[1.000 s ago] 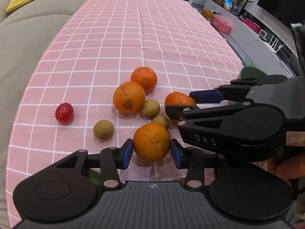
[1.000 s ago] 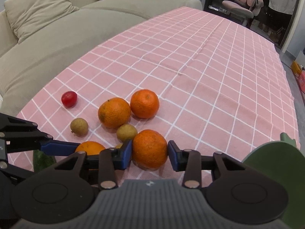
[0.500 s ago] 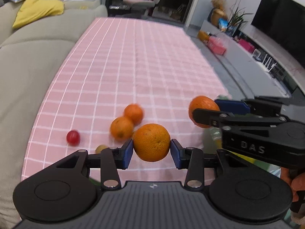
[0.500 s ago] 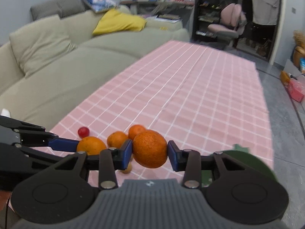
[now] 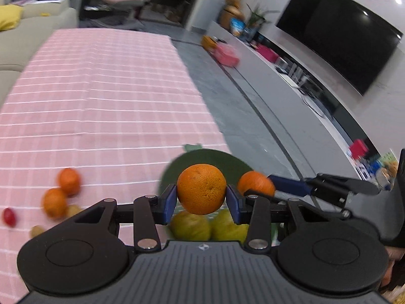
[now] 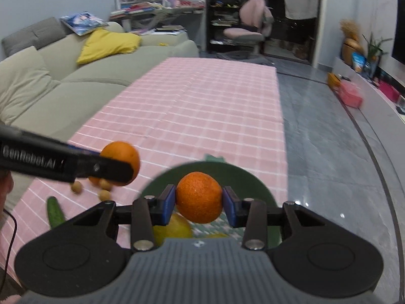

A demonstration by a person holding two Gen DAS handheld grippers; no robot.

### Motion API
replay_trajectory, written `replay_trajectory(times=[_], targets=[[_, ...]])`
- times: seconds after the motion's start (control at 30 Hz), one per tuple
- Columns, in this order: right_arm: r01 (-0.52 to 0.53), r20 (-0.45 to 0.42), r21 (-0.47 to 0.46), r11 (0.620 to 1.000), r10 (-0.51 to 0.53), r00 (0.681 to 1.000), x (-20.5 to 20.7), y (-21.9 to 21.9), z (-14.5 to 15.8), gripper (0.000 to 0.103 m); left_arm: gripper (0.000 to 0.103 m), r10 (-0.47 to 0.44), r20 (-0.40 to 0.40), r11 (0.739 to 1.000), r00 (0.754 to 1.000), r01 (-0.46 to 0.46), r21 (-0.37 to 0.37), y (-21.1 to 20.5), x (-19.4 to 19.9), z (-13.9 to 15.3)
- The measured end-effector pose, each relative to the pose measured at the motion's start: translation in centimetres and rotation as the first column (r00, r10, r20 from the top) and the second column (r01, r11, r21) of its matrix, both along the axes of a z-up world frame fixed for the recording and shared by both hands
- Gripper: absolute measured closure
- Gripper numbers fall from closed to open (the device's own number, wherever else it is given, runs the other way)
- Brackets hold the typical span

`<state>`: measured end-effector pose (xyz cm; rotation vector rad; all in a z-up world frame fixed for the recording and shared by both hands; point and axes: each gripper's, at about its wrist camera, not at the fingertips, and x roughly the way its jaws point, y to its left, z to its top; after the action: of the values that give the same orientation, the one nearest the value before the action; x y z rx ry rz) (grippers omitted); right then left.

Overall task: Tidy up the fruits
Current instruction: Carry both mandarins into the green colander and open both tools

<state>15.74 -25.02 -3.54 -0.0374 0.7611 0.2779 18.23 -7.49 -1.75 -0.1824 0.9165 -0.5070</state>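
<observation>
item: left gripper (image 5: 201, 201), black two-finger tool with blue pads, clamped on a round orange citrus fruit with pitted skin (image 5: 201, 189); the fruit is clear of the table, above the near part of a dark green round plate (image 5: 227, 160). item: right gripper (image 6: 198, 204), same make, clamped on a second, deeper orange round citrus fruit (image 6: 199, 197), likewise in the air over the green plate's inner area. item: plate, at the table's near corner by the grey floor, already carrying two yellow-green round fruits (image 5: 191, 226), partly hidden under the grippers. item: pink cloth with white grid lines (image 5: 101, 101) covering the table; on it, well apart from the plate, two loose oranges (image 5: 60, 192) touching or nearly so, a small red round fruit (image 5: 9, 216), several small tan round fruits (image 6: 103, 194) and a green cucumber (image 6: 55, 211). step in hand, as judged: carrying phase, both oranges lifted and brought over the plate, not yet set down. next move, as judged: lower each fruit into a bare part of the plate beside the yellow-green ones, one hand clear of the other, then ease the pads apart only once the fruit rests, since round fruit will roll toward the rim or off the table edge close by. remaining, as judged: the loose fruit on the cloth awaits collection.
</observation>
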Motion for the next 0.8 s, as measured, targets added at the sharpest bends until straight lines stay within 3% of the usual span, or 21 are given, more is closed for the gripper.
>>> replay_trajectory(times=[0.17, 0.53, 0.8], targets=[[0.016, -0.042, -0.048, 0.999, -0.018, 0.999, 0.8, -1.2, -1.9, 0.066, 0.055, -0.035, -0.069, 0.998, 0.997, 0.039, 0.054, -3.1, 2.5, -2.3], [0.0, -0.107, -0.081, 0.997, -0.009, 0.994, 4.4, -1.2, -6.1, 0.066, 0.055, -0.028, -0.188, 0.997, 0.982, 0.042, 0.071, -4.6, 5.7, -6.8], [-0.02, -0.129, -0.104, 0.994, 0.006, 0.992, 6.3, -0.9, -7.8, 0.066, 0.055, -0.041, -0.214, 0.988, 0.976, 0.072, 0.138, -5.6, 6.5, -8.0]])
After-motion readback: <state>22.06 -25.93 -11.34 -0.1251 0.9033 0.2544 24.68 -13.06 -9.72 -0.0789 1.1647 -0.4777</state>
